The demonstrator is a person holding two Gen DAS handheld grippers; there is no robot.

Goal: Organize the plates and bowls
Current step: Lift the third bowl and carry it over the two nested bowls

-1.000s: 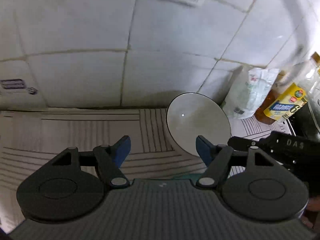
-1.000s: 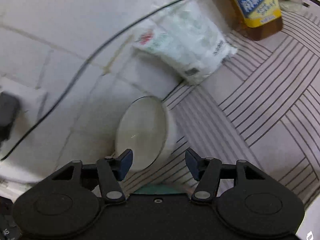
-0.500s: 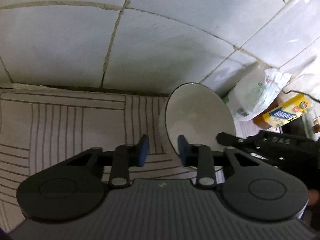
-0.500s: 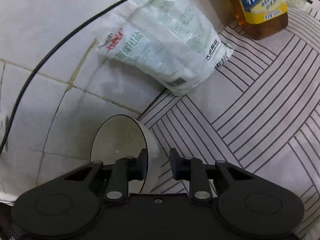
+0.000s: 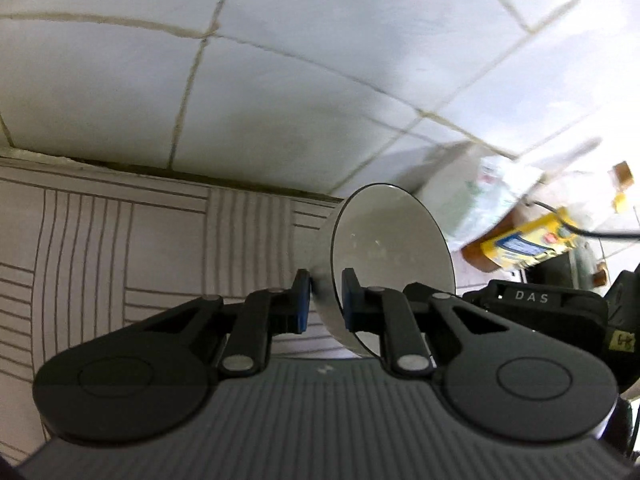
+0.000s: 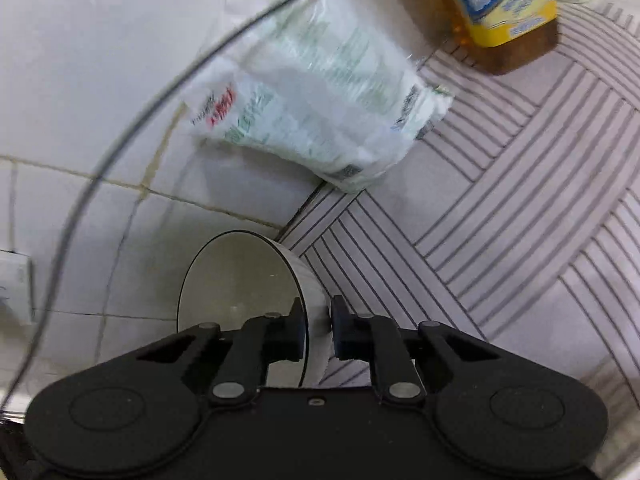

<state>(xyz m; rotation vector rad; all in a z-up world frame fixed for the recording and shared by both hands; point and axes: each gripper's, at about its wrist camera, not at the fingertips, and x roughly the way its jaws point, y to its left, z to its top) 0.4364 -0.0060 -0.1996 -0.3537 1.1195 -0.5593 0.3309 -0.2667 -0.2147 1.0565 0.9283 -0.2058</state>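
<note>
So from the left wrist we see the left gripper (image 5: pixel 325 306) clamped on the rim of a white bowl (image 5: pixel 394 248), one pad outside the wall and one inside, the bowl tipped on edge by the tiled wall (image 5: pixel 280 92). Only this view catches the right gripper's black body (image 5: pixel 532 300). From the right wrist, the right gripper (image 6: pixel 317 334) pinches the bowl's opposite rim, and we get the white bag (image 6: pixel 320 112), oil bottle (image 6: pixel 504 12) and black cable (image 6: pixel 132 120) clearly.

Kitchen: tiled wall (image 5: pixel 280 92), oil bottle (image 6: pixel 504 4)
</note>
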